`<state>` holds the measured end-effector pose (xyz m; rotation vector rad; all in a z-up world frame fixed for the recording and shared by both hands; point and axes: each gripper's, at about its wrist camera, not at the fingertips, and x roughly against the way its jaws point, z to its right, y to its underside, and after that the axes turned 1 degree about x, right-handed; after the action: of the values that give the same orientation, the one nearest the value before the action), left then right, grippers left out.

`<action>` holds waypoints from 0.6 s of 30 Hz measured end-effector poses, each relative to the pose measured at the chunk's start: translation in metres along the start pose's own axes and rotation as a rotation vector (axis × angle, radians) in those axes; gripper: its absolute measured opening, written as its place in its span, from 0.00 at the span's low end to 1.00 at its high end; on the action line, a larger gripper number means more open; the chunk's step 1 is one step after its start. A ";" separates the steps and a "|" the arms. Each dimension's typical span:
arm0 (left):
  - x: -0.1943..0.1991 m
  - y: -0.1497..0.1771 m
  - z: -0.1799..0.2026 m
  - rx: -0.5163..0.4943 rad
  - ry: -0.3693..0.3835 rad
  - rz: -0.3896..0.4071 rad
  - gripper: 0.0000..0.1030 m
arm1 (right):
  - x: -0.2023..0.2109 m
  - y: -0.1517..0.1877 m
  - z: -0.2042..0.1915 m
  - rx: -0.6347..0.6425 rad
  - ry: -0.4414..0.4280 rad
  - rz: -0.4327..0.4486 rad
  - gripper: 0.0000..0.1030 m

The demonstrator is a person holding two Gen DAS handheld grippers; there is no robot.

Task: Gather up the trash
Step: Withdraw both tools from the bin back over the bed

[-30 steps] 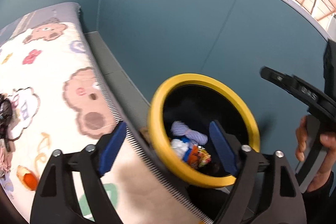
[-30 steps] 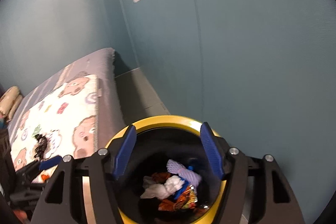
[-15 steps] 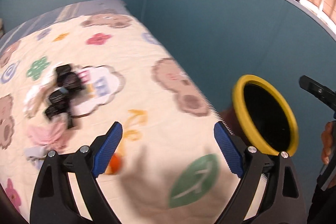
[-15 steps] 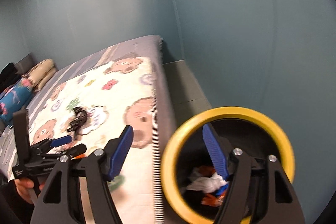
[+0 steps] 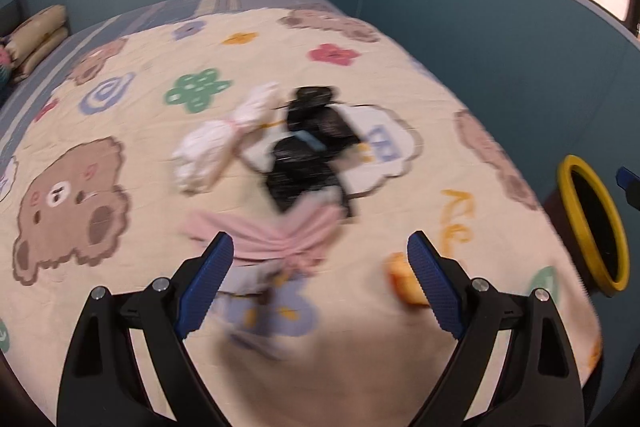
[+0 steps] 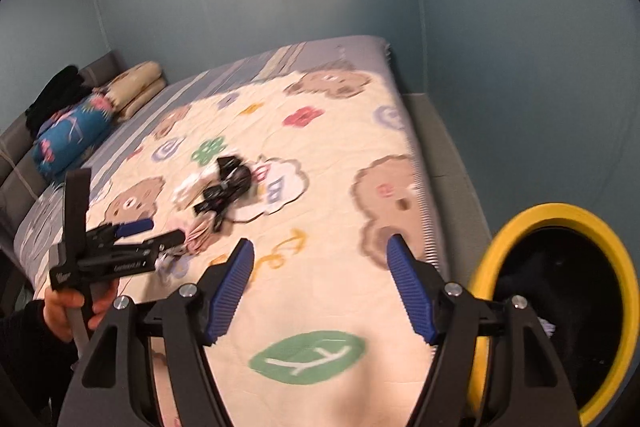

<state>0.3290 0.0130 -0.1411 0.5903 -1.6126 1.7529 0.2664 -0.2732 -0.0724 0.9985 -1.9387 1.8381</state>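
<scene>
Both tongs (image 5: 316,279) (image 6: 320,287) gape empty above bedspread (image 5: 120,99); bin (image 6: 560,307) beside bed.

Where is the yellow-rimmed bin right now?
The yellow-rimmed bin stands off the bed's right edge by the teal wall, at lower right in the right wrist view. In the left wrist view it shows at far right, past the orange scrap.

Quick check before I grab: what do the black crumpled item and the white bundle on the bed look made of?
The black crumpled item looks like thin glossy plastic film, judging by its sheen and sharp creases, though motion blur leaves it unsure. The white twisted bundle beside it looks matte and soft, like tissue or cloth, pinched at a waist. Both claws, left and right, are open.
</scene>
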 end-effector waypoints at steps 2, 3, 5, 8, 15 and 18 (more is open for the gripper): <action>-0.005 0.001 -0.016 0.016 -0.018 -0.014 0.82 | -0.011 0.002 -0.011 0.015 -0.018 -0.021 0.64; -0.005 0.003 -0.022 0.024 -0.023 -0.019 0.82 | -0.019 0.004 -0.018 0.022 -0.031 -0.035 0.64; -0.010 0.004 -0.035 0.049 -0.033 -0.028 0.82 | -0.031 0.007 -0.029 0.033 -0.047 -0.057 0.64; -0.020 0.004 -0.051 0.094 -0.028 -0.046 0.82 | -0.048 0.012 -0.043 0.048 -0.070 -0.092 0.64; -0.043 0.006 -0.065 0.153 -0.013 -0.089 0.80 | -0.092 0.022 -0.067 0.103 -0.084 -0.179 0.64; -0.049 0.006 -0.066 0.171 -0.004 -0.093 0.76 | -0.106 0.024 -0.072 0.122 -0.076 -0.202 0.64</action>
<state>0.3643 0.0699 -0.1893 0.7376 -1.4237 1.8327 0.3096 -0.1756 -0.1478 1.2698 -1.7108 1.8452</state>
